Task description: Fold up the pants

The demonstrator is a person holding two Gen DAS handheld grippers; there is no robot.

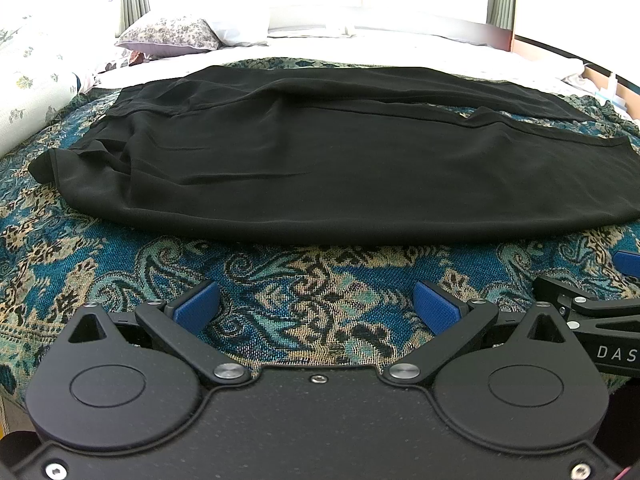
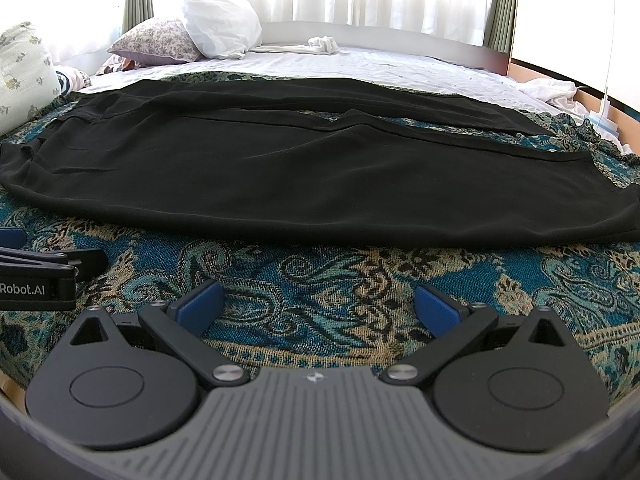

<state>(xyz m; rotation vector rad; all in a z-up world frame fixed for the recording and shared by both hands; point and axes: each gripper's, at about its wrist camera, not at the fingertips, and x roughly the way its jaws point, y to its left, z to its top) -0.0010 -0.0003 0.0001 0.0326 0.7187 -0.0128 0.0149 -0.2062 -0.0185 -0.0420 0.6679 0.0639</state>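
Observation:
Black pants lie spread flat across a blue patterned bedspread, waist at the left, two legs reaching right. They show the same way in the right wrist view. My left gripper is open and empty, hovering over the bedspread just short of the pants' near edge. My right gripper is open and empty too, beside the left one and equally short of the near edge. The right gripper's finger shows at the right edge of the left wrist view.
A floral pillow and a white pillow lie at the bed's head, back left. A white sheet covers the far half. A rolled floral quilt sits at the left. Curtains and a bright window stand behind.

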